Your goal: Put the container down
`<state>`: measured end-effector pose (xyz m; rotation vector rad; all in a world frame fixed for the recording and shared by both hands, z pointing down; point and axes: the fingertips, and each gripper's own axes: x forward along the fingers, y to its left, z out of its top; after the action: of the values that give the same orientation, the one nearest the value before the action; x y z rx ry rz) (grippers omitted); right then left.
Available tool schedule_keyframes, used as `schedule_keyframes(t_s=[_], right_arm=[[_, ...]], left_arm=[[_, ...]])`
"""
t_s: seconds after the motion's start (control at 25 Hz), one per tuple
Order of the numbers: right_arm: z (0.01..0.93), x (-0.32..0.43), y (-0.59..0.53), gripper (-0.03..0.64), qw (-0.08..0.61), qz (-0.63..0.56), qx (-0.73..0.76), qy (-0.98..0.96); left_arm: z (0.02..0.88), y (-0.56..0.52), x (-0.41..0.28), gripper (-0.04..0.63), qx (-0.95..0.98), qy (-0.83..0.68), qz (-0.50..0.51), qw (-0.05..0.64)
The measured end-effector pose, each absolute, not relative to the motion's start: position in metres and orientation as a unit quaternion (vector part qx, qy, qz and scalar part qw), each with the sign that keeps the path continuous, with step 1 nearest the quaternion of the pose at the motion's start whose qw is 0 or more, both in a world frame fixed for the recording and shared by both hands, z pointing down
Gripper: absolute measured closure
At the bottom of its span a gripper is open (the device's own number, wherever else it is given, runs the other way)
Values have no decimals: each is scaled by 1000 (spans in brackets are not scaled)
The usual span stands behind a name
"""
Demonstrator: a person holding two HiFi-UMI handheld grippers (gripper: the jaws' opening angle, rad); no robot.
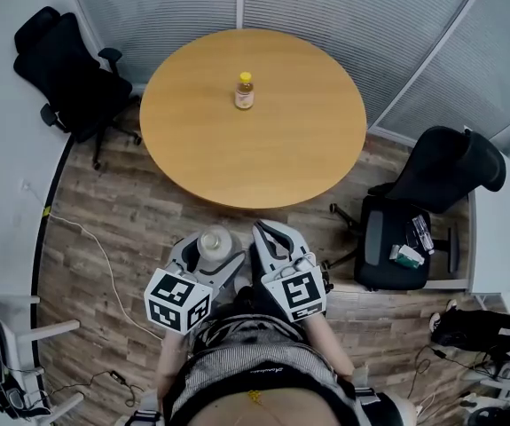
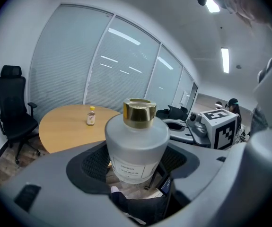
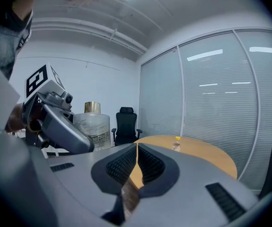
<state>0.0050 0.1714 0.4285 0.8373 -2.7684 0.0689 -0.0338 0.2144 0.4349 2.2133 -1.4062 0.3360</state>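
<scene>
Left gripper [image 2: 135,164]: jaws spread around the container [image 2: 136,143] and closed against its lower body, one black ribbed pad on each side. The container is a squat frosted bottle with a gold cap and a small white label, and it stands upright in the grip. In the head view it [image 1: 212,240] is in the air over the wood floor [image 1: 121,220], short of the table's near edge and not resting on anything.

Right gripper [image 3: 136,161]: jaws pressed together, ribbed pads meeting along a thin seam, nothing between them. It [image 1: 274,238] is just beside the left gripper [image 1: 210,248] and level with it. Both point forward toward the table. Each carries its marker cube [image 1: 177,300] [image 1: 297,293] toward the person, close to the grey knit top [image 1: 246,362].

The right gripper view shows the held container [image 3: 92,124] off to its left, partly behind the left gripper's body.

Round wooden table [image 1: 263,149] lies straight ahead. A small bottle [image 1: 245,90] with a yellow cap stands alone on it, upright, toward the far edge and well apart from the grippers. The near half of the tabletop is bare wood.

Around the table:
- A black office chair [image 1: 64,74] stands off the table's left edge.
- A second black chair [image 1: 432,185] stands off the right edge, with small items on its seat that are too small to tell.
- A white cable [image 1: 86,238] trails over the floor at the left.
- Blinded glass panels [image 1: 343,16] stand behind the far edge.
</scene>
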Motion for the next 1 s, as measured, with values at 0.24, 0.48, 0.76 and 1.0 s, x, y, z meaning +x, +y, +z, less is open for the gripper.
schedule_keyframes(t_s=[0.24, 0.48, 0.76, 1.0], right_arm=[[425, -7, 154, 594, 120, 21, 268, -956], [421, -22, 128, 594, 118, 10, 255, -960], [421, -22, 87, 594, 114, 16, 254, -960], [418, -23, 59, 594, 112, 15, 253, -961]], left_arm=[[434, 202, -41, 265, 803, -528, 121, 248], [431, 174, -51, 265, 802, -532, 122, 242], [431, 132, -49, 265, 803, -530, 124, 243], [429, 103, -49, 265, 803, -530, 123, 245]])
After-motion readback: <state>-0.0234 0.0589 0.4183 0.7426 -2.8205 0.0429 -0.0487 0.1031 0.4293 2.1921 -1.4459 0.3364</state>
